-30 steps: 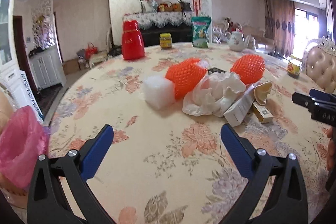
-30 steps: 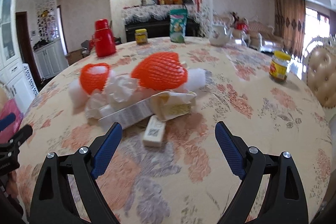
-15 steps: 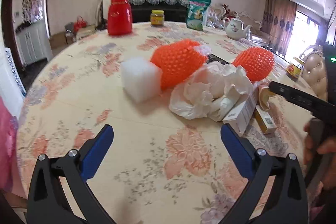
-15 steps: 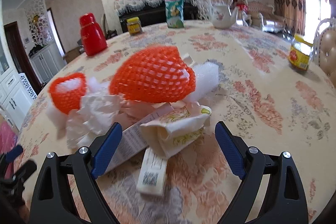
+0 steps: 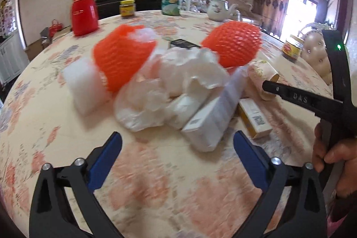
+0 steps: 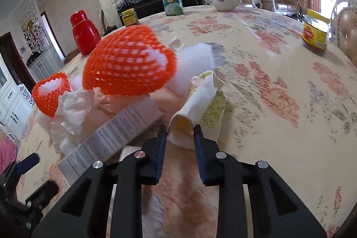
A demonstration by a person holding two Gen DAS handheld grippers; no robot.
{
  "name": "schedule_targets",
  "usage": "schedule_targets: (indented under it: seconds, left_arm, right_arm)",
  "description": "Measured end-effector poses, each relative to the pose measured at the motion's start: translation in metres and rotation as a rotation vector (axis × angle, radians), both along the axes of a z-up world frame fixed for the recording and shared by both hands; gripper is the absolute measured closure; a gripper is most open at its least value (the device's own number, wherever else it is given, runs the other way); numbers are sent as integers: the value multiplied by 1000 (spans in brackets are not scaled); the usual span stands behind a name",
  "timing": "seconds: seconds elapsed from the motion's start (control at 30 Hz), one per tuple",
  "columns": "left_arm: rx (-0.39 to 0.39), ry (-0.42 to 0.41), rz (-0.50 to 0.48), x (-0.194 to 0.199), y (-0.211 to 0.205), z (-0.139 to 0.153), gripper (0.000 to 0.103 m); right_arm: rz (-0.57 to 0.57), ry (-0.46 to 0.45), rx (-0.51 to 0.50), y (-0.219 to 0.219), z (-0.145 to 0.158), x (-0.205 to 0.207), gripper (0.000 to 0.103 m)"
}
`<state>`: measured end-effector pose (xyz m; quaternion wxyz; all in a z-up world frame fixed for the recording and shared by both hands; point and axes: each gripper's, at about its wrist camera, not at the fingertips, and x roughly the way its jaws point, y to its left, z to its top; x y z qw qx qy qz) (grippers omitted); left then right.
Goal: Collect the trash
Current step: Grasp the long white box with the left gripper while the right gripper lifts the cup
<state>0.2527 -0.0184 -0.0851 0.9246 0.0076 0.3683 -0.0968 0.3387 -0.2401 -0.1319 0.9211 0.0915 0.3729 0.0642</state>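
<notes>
Now your right gripper (image 6: 180, 131) has its jaws pressed against the open end of a crumpled paper cup (image 6: 196, 104), cream with a green pattern, lying on its side on the floral worktop (image 6: 279, 86) beside the orange foam net (image 6: 129, 66). Your left gripper (image 5: 177, 144) hangs with jaws wide apart before the crumpled white tissue (image 5: 178, 86) and long white box (image 5: 212, 117).

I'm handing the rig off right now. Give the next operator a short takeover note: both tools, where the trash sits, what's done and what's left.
Right tool: jaws closed around the crumpled paper cup, at the pile's near edge.
Left tool: open, empty, facing the pile.
Trash on the table: two orange foam nets, white foam block, tissue wad, white carton, small yellow box.
Done: cup gripped only.
Left: bag the cup, then everything else.
</notes>
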Motion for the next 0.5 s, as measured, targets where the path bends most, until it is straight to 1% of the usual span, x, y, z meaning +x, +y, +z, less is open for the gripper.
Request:
schedule_targets:
  seconds: [0.1, 0.2, 0.23, 0.27, 0.3, 0.37, 0.5]
  left_arm:
    - [-2, 21, -26, 10, -16, -4, 16]
    - [-23, 60, -50, 20, -29, -10, 26]
    - [-32, 74, -63, 22, -34, -12, 38]
    - [-29, 92, -76, 24, -40, -15, 54]
    - [-28, 106, -90, 23, -45, -16, 57]
    - [-20, 108, -125, 16, -54, -17, 62]
    - [-16, 108, -207, -9, -68, -17, 62]
  right_arm:
    - [-7, -8, -1, -9, 1, -6, 79]
    - [-9, -20, 0, -16, 3, -13, 80]
    - [-10, -23, 2, -19, 3, -16, 80]
    - [-9, -24, 3, -20, 3, -18, 80]
    - [-8, -24, 5, -21, 3, -19, 80]
    - [-9, -30, 3, -22, 4, -24, 80]
    - [-6, -40, 12, -25, 7, -29, 80]
